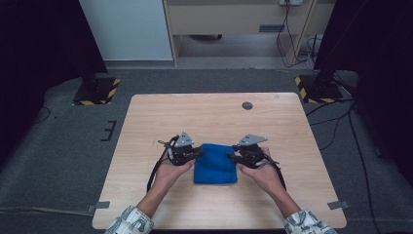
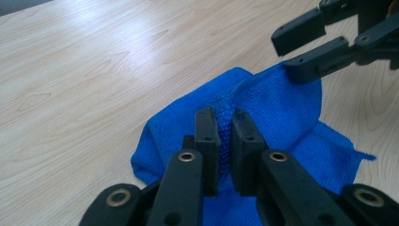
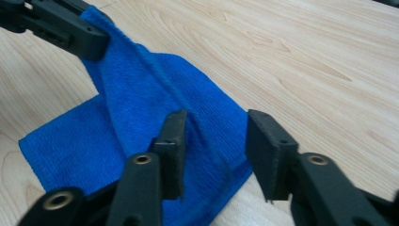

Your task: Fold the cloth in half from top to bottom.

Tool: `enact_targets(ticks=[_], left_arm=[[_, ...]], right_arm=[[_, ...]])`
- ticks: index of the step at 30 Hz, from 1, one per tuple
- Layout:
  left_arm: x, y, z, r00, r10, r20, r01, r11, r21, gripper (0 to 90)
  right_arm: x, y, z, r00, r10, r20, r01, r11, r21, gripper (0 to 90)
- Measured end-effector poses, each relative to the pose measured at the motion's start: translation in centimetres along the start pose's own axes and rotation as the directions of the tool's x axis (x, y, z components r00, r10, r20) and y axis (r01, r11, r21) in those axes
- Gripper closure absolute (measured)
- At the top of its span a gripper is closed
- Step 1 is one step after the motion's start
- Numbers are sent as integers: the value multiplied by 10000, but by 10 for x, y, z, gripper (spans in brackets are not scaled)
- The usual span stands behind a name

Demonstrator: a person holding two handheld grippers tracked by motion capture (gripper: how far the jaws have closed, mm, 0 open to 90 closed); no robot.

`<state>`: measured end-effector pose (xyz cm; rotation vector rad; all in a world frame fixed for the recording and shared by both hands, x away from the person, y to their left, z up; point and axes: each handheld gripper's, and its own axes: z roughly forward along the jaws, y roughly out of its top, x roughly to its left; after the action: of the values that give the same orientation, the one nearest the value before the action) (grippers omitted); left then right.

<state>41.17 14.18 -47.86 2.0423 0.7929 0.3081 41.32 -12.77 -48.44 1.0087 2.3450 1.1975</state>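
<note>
While the left gripper pinches a raised ridge of the blue cloth between nearly closed jaws, the right gripper stands half open over the cloth's opposite edge, its pads clear of the fabric, so it looks to be letting go after laying a fold down. Cloth sits on the near middle of the table, folded into a rough rectangle, with a gripper at each of its far corners and the person's hands reaching in from the near edge. Holding one corner pinned while the other is released likely keeps the fold from springing back. In the left gripper view the cloth bunches up toward the jaws, and the other gripper rests just at the cloth's far edge. Beyond the cloth, the light wood-grain table is bare save a small dark round spot toward its far right. Grey carpet surrounds the table, with two black stands on yellow-striped bases past its far corners and cables trailing on the floor
</note>
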Motion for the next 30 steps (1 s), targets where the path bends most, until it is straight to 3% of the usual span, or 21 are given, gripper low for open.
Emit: enact_targets(ticks=[8, 12, 16, 20, 25, 30], left_arm=[[-12, -17, -3, 9992, 281, 268, -286, 9994, 171, 751], [-16, -23, -7, 9987, 361, 356, -367, 9992, 157, 698], [-23, -32, -13, 9977, 537, 412, -547, 9982, 231, 581], [-25, -38, -26, 9977, 514, 432, -513, 9987, -23, 497], [-25, -38, -44, 9980, 367, 515, -334, 9974, -638, 458], [-14, -33, -51, 9999, -25, 121, 38, 9940, -1092, 458]], right_arm=[[1, 4, -10, 9999, 77, 144, -73, 9995, -318, 510], [0, 4, -6, 9995, -9, 301, 13, 9999, -108, 498], [0, 1, 1, 9994, 120, 331, -122, 9999, 53, 492], [3, -3, 4, 9993, 166, 322, -172, 9997, 171, 488], [5, -5, 4, 9993, 121, 350, -129, 9996, 237, 480], [7, -7, 7, 9995, 110, 302, -118, 9996, 274, 475]])
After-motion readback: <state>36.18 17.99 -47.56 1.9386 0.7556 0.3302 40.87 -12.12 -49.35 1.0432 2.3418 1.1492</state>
